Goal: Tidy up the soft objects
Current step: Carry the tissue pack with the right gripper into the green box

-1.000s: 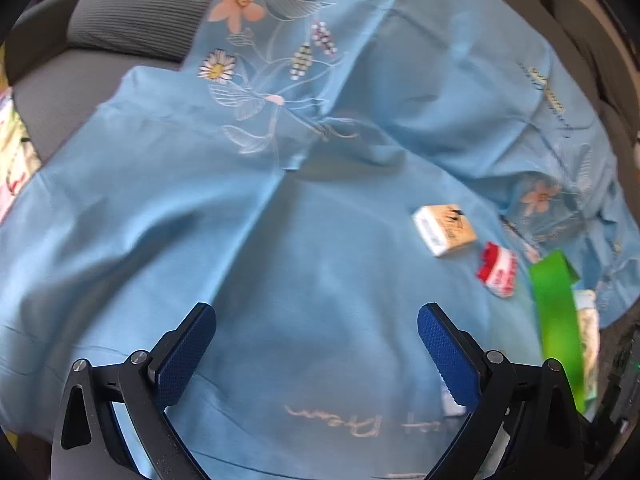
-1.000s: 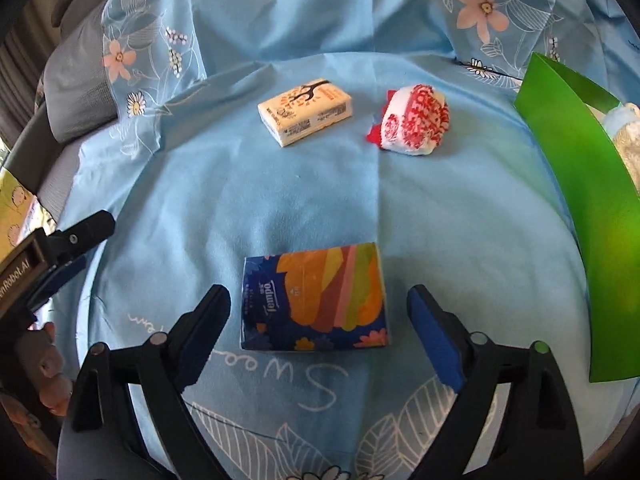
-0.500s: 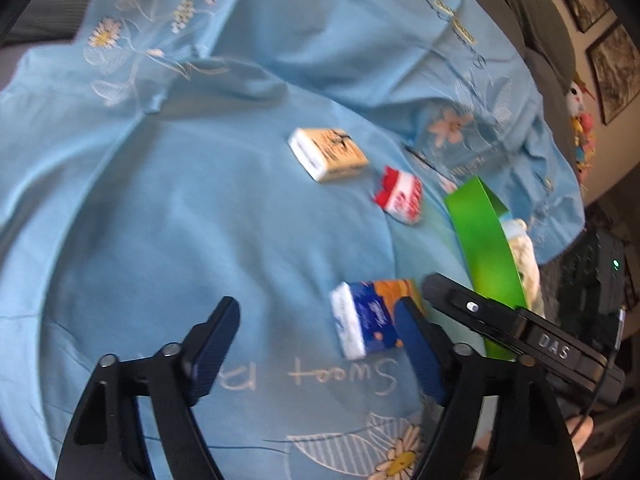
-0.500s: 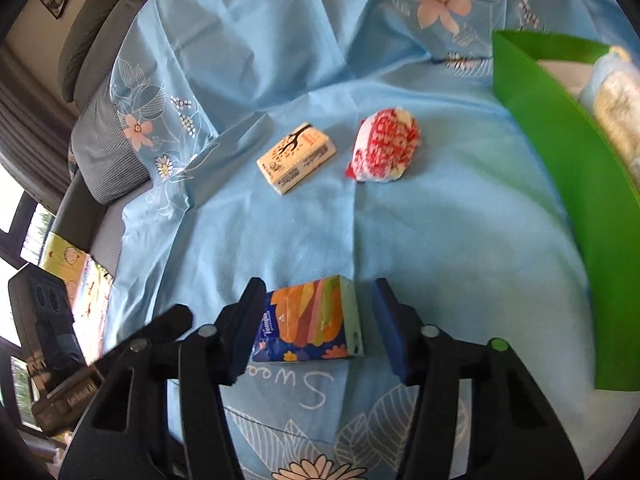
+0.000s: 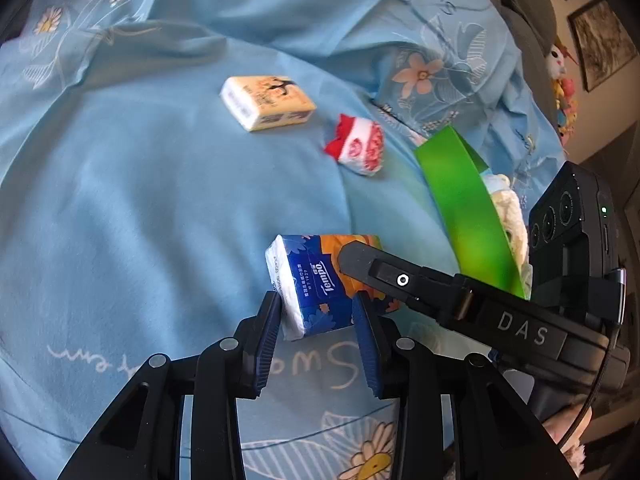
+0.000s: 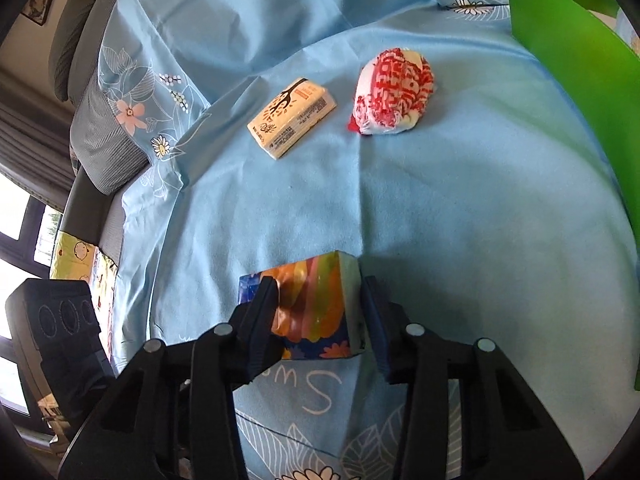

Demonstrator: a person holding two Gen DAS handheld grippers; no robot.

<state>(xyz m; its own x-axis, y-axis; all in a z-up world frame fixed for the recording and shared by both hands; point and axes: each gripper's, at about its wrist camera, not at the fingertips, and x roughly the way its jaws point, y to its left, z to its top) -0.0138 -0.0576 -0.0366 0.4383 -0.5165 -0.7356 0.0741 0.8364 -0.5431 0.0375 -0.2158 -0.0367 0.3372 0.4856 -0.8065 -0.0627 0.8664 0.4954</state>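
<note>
Tissue pack (image 5: 316, 284) is showing glossy plastic film; bedsheet (image 5: 140, 200) is presenting matt woven cloth; green bin (image 6: 576, 80) is appearing smooth, semi-gloss plastic.

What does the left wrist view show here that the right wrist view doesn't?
Left wrist only: the pack's blue Tempo end, the pale fluffy things behind the green folder, and framed pictures on the wall.
Right wrist only: the pack's orange side, a grey cushion and a window.
Both: each hand-held gripper closing with the tissue pack between its fingers, the cream pack, the red-and-white bundle, the blue sheet.
</note>
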